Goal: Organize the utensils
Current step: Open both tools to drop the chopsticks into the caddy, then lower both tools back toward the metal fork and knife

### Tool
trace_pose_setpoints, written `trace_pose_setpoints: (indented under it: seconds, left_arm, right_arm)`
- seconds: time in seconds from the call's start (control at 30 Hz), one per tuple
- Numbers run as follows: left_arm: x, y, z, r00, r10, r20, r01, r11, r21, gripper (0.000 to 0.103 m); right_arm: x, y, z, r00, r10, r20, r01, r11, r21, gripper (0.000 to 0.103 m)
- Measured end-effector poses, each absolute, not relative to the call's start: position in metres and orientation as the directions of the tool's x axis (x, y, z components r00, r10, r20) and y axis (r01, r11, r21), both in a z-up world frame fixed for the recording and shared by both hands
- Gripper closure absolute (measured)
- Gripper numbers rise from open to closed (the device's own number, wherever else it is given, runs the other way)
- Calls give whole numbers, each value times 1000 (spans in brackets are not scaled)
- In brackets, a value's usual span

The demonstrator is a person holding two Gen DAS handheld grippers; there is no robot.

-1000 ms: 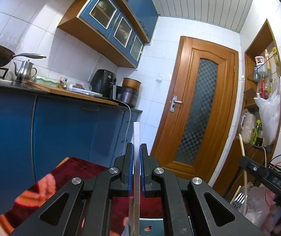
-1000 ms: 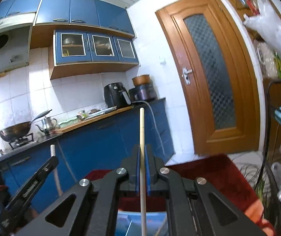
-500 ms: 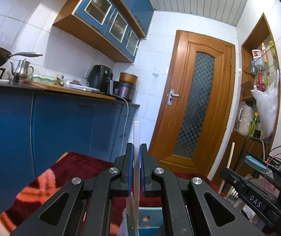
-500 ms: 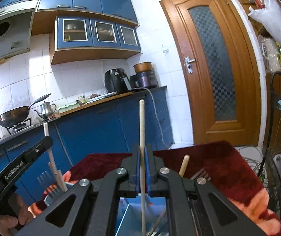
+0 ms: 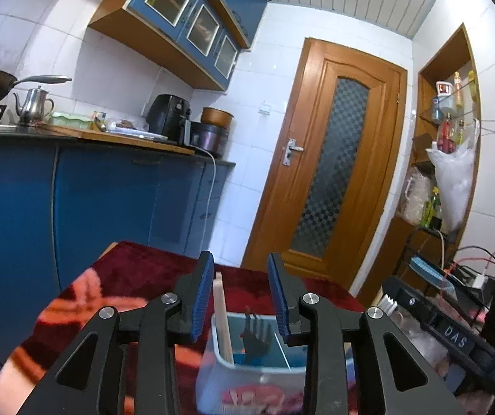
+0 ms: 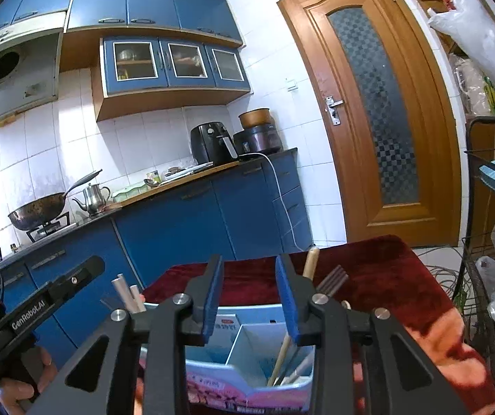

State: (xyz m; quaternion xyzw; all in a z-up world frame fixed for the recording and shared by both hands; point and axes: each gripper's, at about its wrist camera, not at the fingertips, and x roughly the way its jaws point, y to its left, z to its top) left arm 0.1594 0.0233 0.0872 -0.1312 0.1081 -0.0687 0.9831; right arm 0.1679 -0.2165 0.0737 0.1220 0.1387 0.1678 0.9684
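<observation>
A light-blue divided utensil holder (image 5: 212,352) stands on a red patterned cloth; it also shows in the right wrist view (image 6: 247,380). My left gripper (image 5: 240,297) is open above it; a pale flat stick (image 5: 221,314) stands in the holder just below the left pad, with a dark fork (image 5: 254,328) beside it. My right gripper (image 6: 249,297) is open and empty above the holder. A wooden chopstick (image 6: 308,266) and a fork (image 6: 332,278) lean in the right compartment. Pale sticks (image 6: 128,292) rise at the holder's left side.
The left handheld gripper body (image 6: 39,311) shows at the left in the right wrist view. Blue kitchen cabinets (image 5: 74,207) and a worktop with a wok and kettle lie behind. A wooden door (image 5: 333,173) is at the far side. A cluttered shelf and cables (image 5: 455,276) stand right.
Both grippers have opened and come down over the holder. The pale stick from the left and the chopstick from the right now stand in the holder, released.
</observation>
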Motion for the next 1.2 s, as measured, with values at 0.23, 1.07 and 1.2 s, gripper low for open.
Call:
trace_pose_setpoints:
  seconds: [0.23,1.07,1.2]
  left_arm:
    - [133,19,89,944,-185,-271,121,964,-238,69]
    - [80,17,46,797,-226,-560,100,964,-246,69]
    - [77,16,35,780,-222,-585,86,964,-251,69]
  right_arm:
    - [140,-221,81,894,380,-239,-301,902,308,65]
    - [63,-222,41,787,375,-490,-238,917,320,54]
    - [58,-226,27,764,379,-521,-226,915,334,50]
